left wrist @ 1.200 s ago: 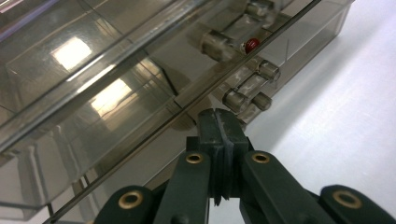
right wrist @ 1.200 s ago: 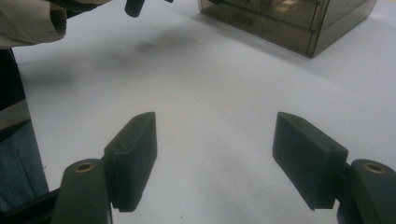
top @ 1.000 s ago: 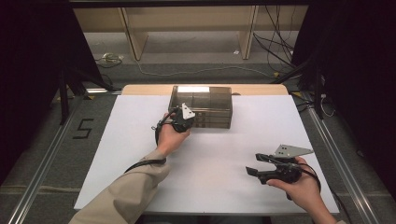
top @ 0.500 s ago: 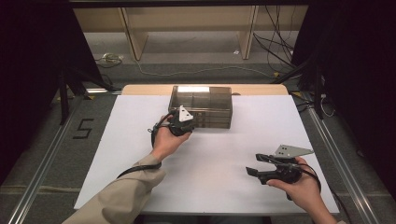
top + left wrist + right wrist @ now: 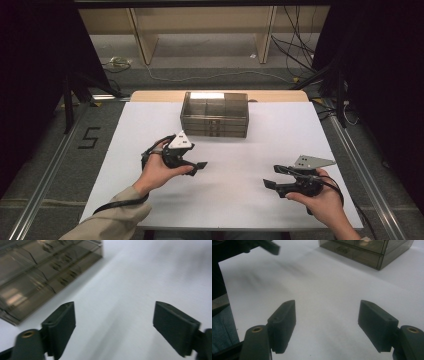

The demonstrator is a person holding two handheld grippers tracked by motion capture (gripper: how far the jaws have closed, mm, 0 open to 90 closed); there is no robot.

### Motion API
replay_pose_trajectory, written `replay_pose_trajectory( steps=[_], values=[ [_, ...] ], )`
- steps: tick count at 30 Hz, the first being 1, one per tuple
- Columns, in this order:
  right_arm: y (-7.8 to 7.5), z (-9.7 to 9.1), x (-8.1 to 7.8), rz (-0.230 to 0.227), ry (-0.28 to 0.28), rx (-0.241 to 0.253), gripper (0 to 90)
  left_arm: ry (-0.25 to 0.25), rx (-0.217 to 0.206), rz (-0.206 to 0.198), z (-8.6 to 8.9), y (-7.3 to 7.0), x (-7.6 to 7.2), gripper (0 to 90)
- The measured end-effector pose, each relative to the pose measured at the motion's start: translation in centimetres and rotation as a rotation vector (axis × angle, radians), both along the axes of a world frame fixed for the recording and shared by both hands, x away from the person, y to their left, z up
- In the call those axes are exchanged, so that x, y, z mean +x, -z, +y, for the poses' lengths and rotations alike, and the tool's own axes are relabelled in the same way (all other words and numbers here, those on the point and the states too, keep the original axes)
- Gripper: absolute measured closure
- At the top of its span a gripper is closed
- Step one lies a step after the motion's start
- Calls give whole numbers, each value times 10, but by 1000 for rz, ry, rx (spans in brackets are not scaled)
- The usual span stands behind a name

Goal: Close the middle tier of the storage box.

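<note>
While just opening, left claw (image 5: 200, 165) wide, empty, near drawer box (image 5: 215, 116).

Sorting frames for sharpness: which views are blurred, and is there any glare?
Left gripper view: smeared, drawer box streaked. Right gripper view: jaws crisp, the left gripper blurry at top left. High view: mostly sharp, with a bright glare patch on the box's top.
</note>
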State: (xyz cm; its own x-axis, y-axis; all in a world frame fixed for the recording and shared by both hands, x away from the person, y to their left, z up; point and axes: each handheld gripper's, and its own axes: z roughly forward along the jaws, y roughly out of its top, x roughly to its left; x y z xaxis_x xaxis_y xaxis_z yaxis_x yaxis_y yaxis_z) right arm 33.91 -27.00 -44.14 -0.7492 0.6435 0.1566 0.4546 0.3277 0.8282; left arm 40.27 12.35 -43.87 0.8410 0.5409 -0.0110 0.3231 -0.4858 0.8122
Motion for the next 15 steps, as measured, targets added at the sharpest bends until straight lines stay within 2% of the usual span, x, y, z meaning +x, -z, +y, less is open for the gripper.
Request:
replay_pose_trajectory(
  steps=[6, 9, 15],
  values=[
    [1, 0, 0, 7, 0, 0, 308, 14, 15, 19, 20, 4, -29, 97],
    [1, 1, 1, 5, -3, -3, 308, 9, 19, 14, 26, 5, -36, 91],
    [1, 2, 2, 6, -6, -2, 308, -14, 22, 12, 36, 5, -38, 75]
  ],
)
